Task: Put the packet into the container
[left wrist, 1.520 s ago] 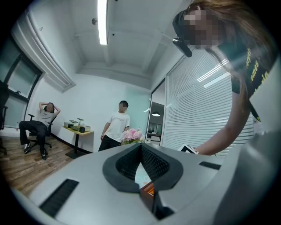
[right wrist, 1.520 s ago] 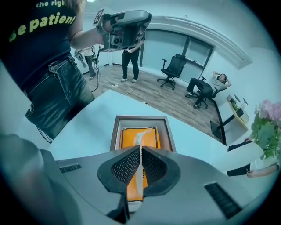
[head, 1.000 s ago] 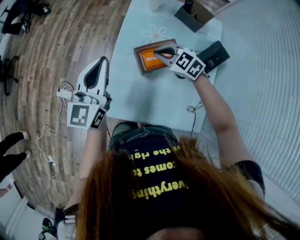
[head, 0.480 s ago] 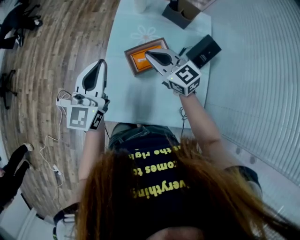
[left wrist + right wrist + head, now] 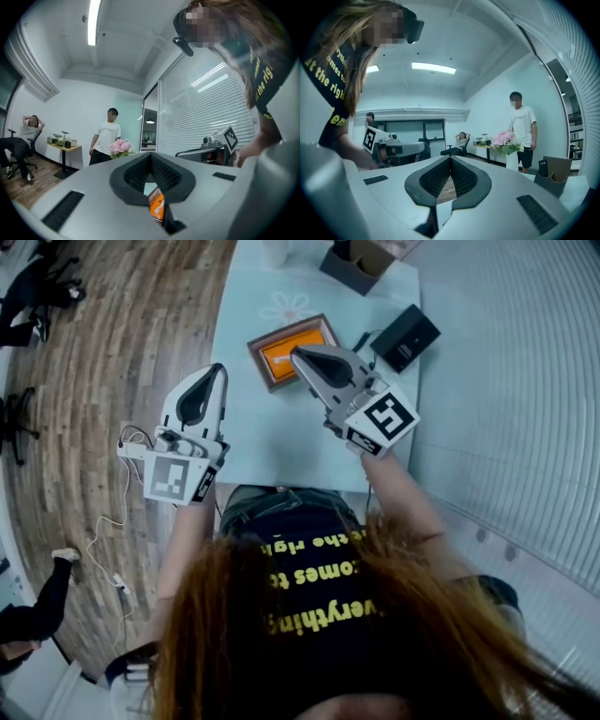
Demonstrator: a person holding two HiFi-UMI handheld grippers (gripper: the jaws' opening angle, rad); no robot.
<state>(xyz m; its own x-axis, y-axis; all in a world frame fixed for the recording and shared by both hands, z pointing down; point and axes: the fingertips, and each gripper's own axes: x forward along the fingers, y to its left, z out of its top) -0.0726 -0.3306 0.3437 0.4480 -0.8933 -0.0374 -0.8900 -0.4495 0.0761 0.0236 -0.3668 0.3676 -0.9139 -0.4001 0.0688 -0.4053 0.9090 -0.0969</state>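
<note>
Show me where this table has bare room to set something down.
The near half of the table, from the brown container to the person's edge, is bare, though the right gripper hangs over it. The flower-print patch behind the container is free. The far right corner is crowded: cardboard box, black box.

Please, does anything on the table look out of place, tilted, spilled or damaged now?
Nothing stands out. The orange packet lies flat inside the brown container, the black box sits apart to its right on the table, and nothing looks spilled or damaged.
</note>
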